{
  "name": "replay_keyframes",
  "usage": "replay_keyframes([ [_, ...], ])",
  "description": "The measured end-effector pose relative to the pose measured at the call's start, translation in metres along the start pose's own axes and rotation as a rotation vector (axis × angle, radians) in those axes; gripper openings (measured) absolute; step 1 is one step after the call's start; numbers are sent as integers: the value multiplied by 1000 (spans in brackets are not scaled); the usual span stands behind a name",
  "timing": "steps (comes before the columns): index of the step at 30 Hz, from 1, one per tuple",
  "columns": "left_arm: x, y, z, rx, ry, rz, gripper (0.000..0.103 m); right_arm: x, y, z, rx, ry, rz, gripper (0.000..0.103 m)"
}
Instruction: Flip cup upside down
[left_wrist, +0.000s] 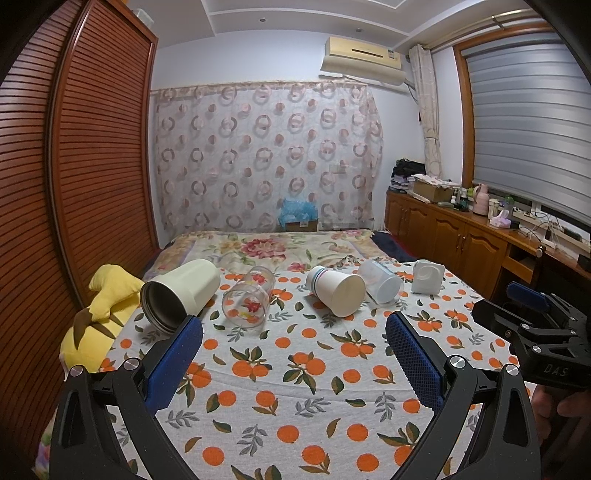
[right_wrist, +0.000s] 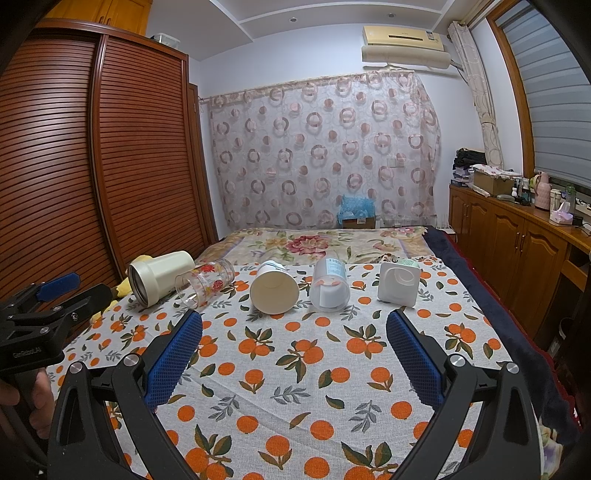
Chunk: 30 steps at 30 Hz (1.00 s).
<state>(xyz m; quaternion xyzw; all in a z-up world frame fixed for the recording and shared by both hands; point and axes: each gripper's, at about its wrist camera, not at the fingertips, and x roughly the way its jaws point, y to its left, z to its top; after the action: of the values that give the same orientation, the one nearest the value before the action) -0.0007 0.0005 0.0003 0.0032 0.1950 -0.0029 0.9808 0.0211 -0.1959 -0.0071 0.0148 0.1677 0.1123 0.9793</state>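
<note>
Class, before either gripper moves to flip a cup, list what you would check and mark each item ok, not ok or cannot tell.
1. Left gripper open, holding nothing: ok.
2. Right gripper open, holding nothing: ok.
3. Any cup already upside down: not ok; cream tumbler, glass cup, paper cup, clear cup all lie on their sides.
4. Cloth in front of the cups free: ok.
5. Which cup is meant: cannot tell.

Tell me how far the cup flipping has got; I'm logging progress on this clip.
Nothing looks done: all five cups lie on their sides, from the cream cup to the square white cup. Nothing is in hand; the left gripper and right gripper are open and empty. Every flip remains.
</note>
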Motion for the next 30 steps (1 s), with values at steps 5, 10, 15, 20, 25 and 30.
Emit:
replay_keyframes([
  [5,0,0,0,0,0,0,95,0,0,0,0,0,-1,100],
  [10,0,0,0,-1,1,1,95,0,0,0,1,0,0,100],
  [15,-3,-11,6,2,13,-2,95,3,1,-1,0,7,7,100],
  [20,11,-4,2,13,45,-8,95,15,3,-2,-13,30,29,100],
  [25,33,15,0,35,82,-11,95,38,8,-5,-25,65,58,100],
  [30,49,27,4,65,116,-12,95,58,15,-5,-35,106,88,98],
])
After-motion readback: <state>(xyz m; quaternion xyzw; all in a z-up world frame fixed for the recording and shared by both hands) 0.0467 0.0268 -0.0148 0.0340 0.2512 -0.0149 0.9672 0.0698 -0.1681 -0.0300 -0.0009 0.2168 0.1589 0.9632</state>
